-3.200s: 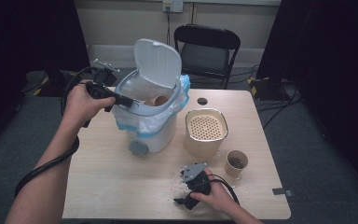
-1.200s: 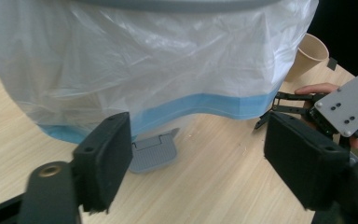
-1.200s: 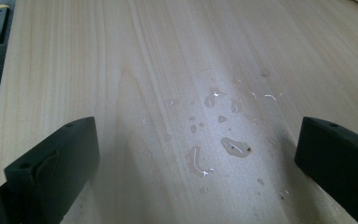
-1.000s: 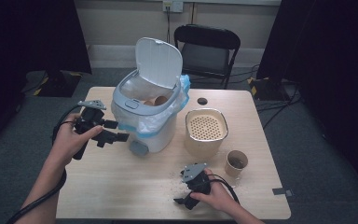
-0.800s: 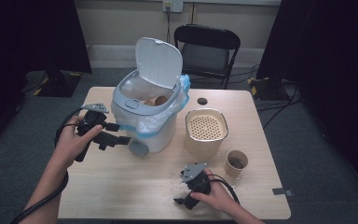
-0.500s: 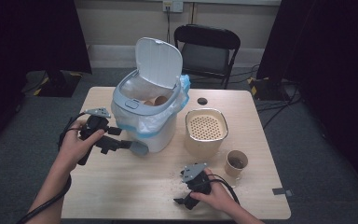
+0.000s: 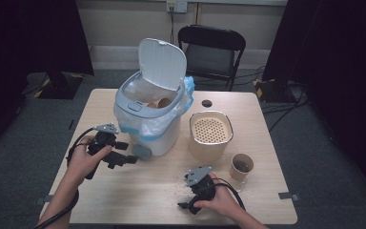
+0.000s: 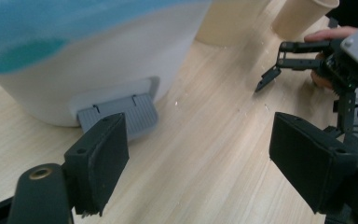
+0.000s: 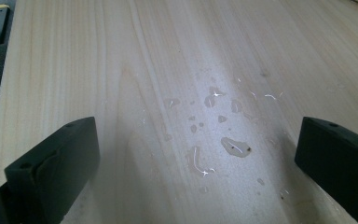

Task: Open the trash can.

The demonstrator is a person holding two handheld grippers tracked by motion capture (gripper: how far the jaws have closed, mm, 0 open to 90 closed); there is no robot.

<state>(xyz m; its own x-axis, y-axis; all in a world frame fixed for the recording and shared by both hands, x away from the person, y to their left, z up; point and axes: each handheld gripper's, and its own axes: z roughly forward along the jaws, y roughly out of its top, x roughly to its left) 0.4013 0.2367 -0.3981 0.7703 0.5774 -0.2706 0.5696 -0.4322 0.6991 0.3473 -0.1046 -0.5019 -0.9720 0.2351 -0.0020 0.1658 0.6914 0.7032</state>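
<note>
Right tongs [image 7: 189, 205], held low at the near edge of the pale wooden surface [image 7: 267, 143]: jaws wide apart, nothing between them. Just ahead of these jaws, a scatter of small clear droplets [image 9: 228, 140] lies on the bare wood.

Left tongs [image 7: 124, 156], held low at the person's left: jaws likewise wide apart and empty, pointing at the base of the white plastic pedal bin [image 7: 152, 119]. The bin's grey foot pedal [image 8: 121, 114] sits directly in front of the left jaw, close to it but not touching (the gap shows best in the left gripper view). The right tongs [image 8: 272, 74] appear farther off, beyond the right jaw.

Past the left tongs, the bin stands upright with its hinged lid [image 7: 161, 64] raised and a blue-edged liner bag [image 7: 143, 126] folded over its rim. Beyond the right tongs stand a small brown paper cup [image 7: 241, 166] and a beige round container with a perforated top [image 7: 210, 133]. Farthest, a black folding chair [image 7: 210, 50] behind the surface.
</note>
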